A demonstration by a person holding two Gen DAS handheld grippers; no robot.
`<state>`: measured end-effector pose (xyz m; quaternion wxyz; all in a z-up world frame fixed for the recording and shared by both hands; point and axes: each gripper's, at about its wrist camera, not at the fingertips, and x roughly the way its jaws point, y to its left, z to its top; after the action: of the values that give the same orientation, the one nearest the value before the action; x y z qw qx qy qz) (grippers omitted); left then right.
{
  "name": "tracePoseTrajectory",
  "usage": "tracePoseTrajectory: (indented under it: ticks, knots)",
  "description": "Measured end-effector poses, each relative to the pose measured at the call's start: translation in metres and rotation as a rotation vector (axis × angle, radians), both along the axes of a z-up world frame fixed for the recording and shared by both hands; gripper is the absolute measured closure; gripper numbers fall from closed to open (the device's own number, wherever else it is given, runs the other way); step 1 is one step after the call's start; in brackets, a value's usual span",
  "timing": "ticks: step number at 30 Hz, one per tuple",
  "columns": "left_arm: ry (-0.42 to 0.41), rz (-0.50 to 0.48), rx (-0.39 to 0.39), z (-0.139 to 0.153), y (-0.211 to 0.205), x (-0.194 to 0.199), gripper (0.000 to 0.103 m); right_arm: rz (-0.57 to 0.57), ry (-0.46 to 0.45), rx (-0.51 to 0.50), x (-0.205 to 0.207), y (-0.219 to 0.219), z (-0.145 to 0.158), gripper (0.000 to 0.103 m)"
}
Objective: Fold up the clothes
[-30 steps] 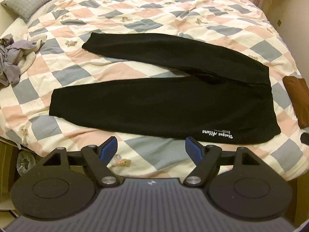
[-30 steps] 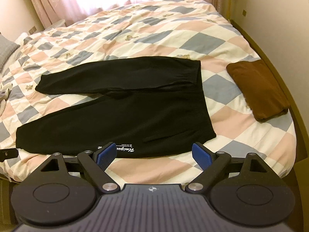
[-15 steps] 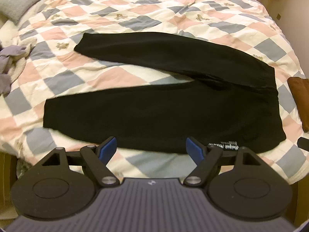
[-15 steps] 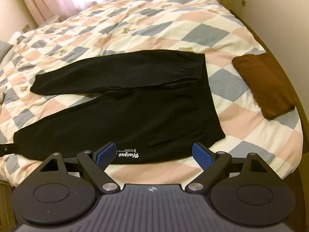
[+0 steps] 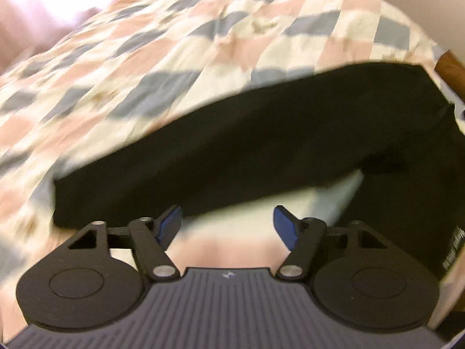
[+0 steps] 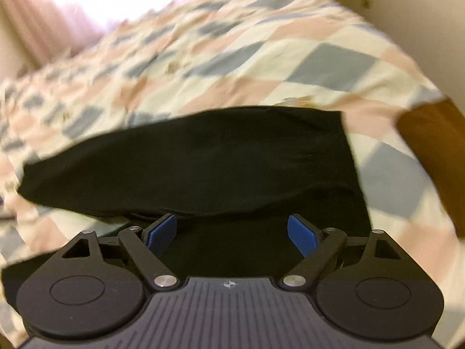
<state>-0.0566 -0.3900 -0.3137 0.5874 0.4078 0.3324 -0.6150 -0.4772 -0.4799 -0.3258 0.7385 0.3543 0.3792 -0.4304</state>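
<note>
1. On the bed [image 5: 203,43], the black trousers [image 5: 232,157] lie flat across the checked quilt, both legs spread apart in a V with a strip of quilt showing between them. A brown cloth [image 6: 430,151] sits just beyond the waistband end.
2. Left hand-held gripper [image 5: 226,224]: jaws spread, holding nothing, low over the gap between the legs. Right hand-held gripper [image 6: 232,229]: jaws spread, empty, low over the seat of the trousers.
3. Risk: both views are blurred, so aim is uncertain; a pinch could catch the quilt along with the trouser cloth and drag it up.
4. Risk: gripping only the top layer would let the lower layer slide, leaving a crooked fold.
5. Risk: lifting one leg from a single point would probably let the limp cloth sag and bunch.
6. Writing: white lettering [image 5: 453,250] near the hip, too smeared to read.
</note>
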Motion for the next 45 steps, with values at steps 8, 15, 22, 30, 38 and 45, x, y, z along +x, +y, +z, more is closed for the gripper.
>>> tracePoseTrajectory:
  ticks: [8, 15, 22, 30, 38, 45]
  knots:
    - [0.073, -0.197, 0.025, -0.070, -0.127, 0.102, 0.059, 0.395, 0.042, -0.076, 0.085, -0.124, -0.046, 0.026]
    - [0.122, -0.296, 0.112, -0.107, -0.159, 0.129, 0.061, 0.576, 0.065, -0.052, 0.114, -0.201, -0.083, 0.031]
    - [0.188, -0.398, 0.204, -0.138, -0.178, 0.141, 0.061, 0.699, 0.072, 0.032, 0.123, -0.231, -0.106, 0.031]
    - [0.054, -0.491, 0.188, -0.144, -0.164, 0.115, 0.094, 0.773, 0.073, 0.155, 0.126, -0.231, -0.134, 0.078]
    - [-0.158, -0.439, 0.013, -0.095, -0.114, 0.088, 0.102, 0.744, 0.193, -0.230, 0.119, -0.141, -0.077, 0.099]
    - [-0.259, -0.226, -0.178, -0.018, 0.028, 0.049, 0.102, 0.768, 0.272, -0.554, 0.084, 0.027, -0.006, 0.099]
